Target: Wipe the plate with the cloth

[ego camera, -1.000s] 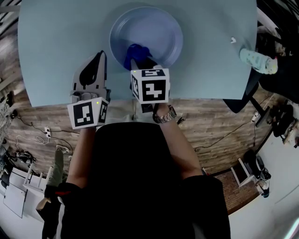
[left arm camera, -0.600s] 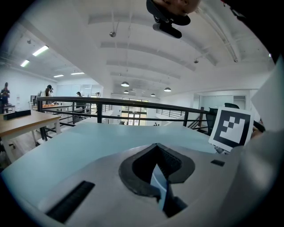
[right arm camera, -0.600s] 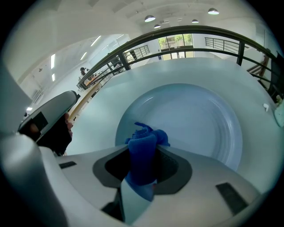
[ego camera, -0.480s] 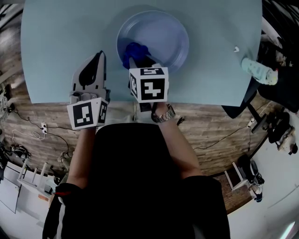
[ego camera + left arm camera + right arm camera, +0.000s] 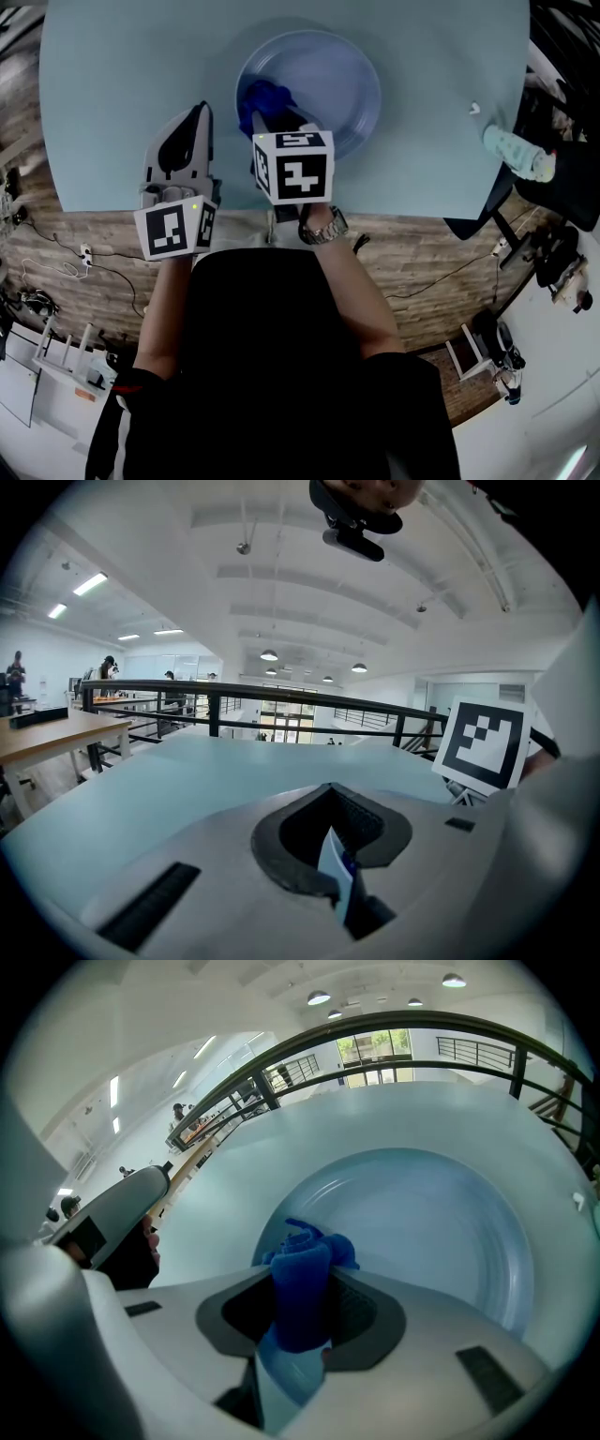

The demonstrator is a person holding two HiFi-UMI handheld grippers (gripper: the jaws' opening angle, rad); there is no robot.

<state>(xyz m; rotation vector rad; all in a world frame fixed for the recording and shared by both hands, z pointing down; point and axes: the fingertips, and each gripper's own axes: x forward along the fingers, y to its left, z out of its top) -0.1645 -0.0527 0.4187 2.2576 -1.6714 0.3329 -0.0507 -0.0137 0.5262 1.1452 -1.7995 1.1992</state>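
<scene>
Sweeping leftward: right gripper [image 5: 270, 118], clamped on the blue cloth [image 5: 262, 96], has reached the plate [image 5: 330, 75] left inner rim; wiping under way. Left gripper [image 5: 198, 113] closed, empty, parked beside.

No words or numbers seem legible; the marker cubes [image 5: 293, 167] bear only square patterns.

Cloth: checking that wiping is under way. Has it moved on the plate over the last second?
Yes. The cloth, held by the right gripper, has slid from the plate's near part toward its left rim.
</scene>
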